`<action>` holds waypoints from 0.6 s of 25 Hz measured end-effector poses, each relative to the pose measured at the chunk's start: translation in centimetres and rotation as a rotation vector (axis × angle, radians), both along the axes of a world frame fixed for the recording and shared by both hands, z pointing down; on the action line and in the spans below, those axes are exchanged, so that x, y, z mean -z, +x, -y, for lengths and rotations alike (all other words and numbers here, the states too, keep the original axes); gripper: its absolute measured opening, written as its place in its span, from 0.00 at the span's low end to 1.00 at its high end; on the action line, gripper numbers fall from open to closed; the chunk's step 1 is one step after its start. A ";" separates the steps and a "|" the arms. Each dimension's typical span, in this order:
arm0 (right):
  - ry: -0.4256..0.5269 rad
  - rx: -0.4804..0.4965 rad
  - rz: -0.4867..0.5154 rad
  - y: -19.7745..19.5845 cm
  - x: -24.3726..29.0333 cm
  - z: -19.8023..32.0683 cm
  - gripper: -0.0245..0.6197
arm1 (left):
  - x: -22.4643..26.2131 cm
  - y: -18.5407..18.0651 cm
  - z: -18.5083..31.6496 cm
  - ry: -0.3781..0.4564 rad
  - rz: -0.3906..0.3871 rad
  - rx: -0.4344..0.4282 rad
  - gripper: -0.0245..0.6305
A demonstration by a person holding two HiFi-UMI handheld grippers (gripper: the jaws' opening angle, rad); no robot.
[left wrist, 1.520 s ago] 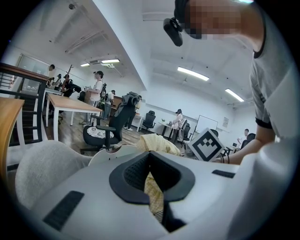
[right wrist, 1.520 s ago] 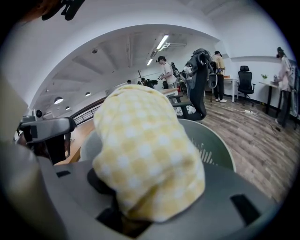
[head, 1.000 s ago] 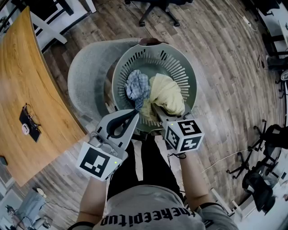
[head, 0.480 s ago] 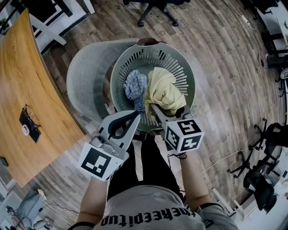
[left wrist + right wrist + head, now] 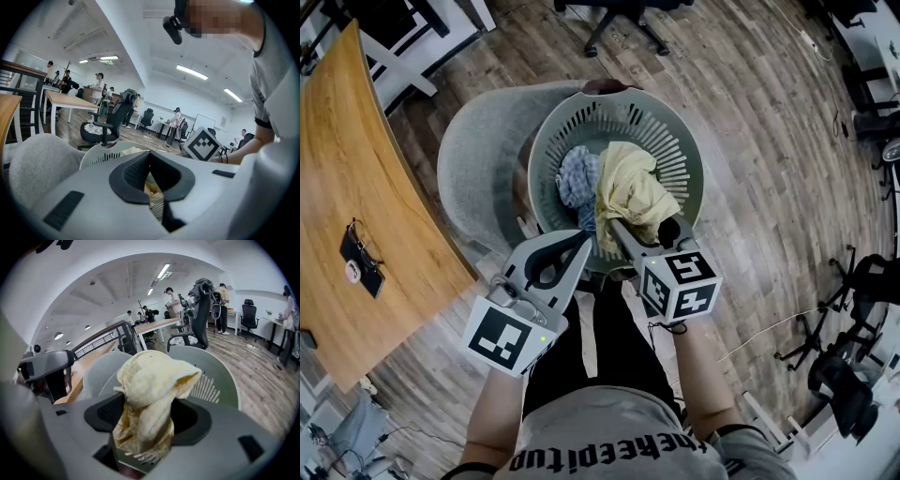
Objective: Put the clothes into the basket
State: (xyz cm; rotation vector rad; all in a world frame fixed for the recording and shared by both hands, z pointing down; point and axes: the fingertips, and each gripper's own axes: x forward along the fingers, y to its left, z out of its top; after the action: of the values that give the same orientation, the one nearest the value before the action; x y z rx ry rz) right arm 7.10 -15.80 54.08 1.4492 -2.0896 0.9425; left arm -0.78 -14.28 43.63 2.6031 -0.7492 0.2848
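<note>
One grey padded chair (image 5: 478,169) bears the slatted basket (image 5: 689,159) (round, pale green). Inside it, the yellow cloth (image 5: 628,187) heaps at the right, and the right gripper (image 5: 645,230) has its jaws spread wide around the near end, not pinching. The smaller blue checked cloth (image 5: 578,176) lies left of it. The left gripper (image 5: 581,234), at the near rim, has its fingers pressed together, empty.

The left claw (image 5: 149,154), jaws closed together, points at a white basket (image 5: 100,153) holding yellow cloth (image 5: 152,188), beside a grey chair (image 5: 37,161).
</note>
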 end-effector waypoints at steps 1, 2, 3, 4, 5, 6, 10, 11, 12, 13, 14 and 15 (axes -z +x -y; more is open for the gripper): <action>-0.001 -0.002 0.002 0.0 0.0 -0.1 0.49 | 0.0 0.0 0.0 0.000 0.000 0.000 0.06; -0.001 -0.005 0.005 0.1 0.1 -0.1 0.49 | 0.0 0.0 0.0 0.001 0.000 -0.001 0.06; -0.002 -0.008 0.007 0.1 0.1 -0.1 0.49 | 0.0 0.1 0.0 0.001 0.000 -0.002 0.06; -0.002 -0.010 0.008 0.1 0.1 -0.1 0.49 | 0.0 0.1 0.0 0.001 -0.001 -0.003 0.06; -0.003 -0.012 0.009 0.1 0.1 -0.1 0.49 | 0.0 0.1 0.0 0.002 -0.003 -0.004 0.06; -0.002 -0.014 0.010 0.0 0.1 -0.2 0.49 | 0.0 0.1 0.0 0.003 -0.004 -0.005 0.06; 0.009 -0.028 0.011 0.1 0.3 -0.1 0.49 | -0.1 0.1 0.0 0.004 -0.005 -0.010 0.06; 0.017 -0.028 0.007 0.1 0.4 0.0 0.49 | 0.0 0.1 0.0 0.005 -0.005 -0.010 0.06; 0.026 -0.027 0.002 0.2 0.7 0.1 0.49 | 0.0 0.1 0.0 0.007 -0.005 -0.010 0.06; 0.034 -0.025 -0.001 0.2 0.9 0.2 0.49 | 0.1 0.1 0.0 0.009 -0.005 -0.011 0.06; 0.040 -0.025 0.000 0.2 1.2 0.2 0.49 | 0.1 0.1 0.0 0.012 -0.005 -0.011 0.06; 0.043 -0.027 0.002 0.2 1.3 0.2 0.48 | 0.2 0.2 -0.1 0.015 -0.006 -0.012 0.06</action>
State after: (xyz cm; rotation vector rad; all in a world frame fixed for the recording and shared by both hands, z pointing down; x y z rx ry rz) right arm 7.27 -15.97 52.77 1.5020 -2.1093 0.9142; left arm -0.62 -14.16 43.40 2.6227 -0.7362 0.2765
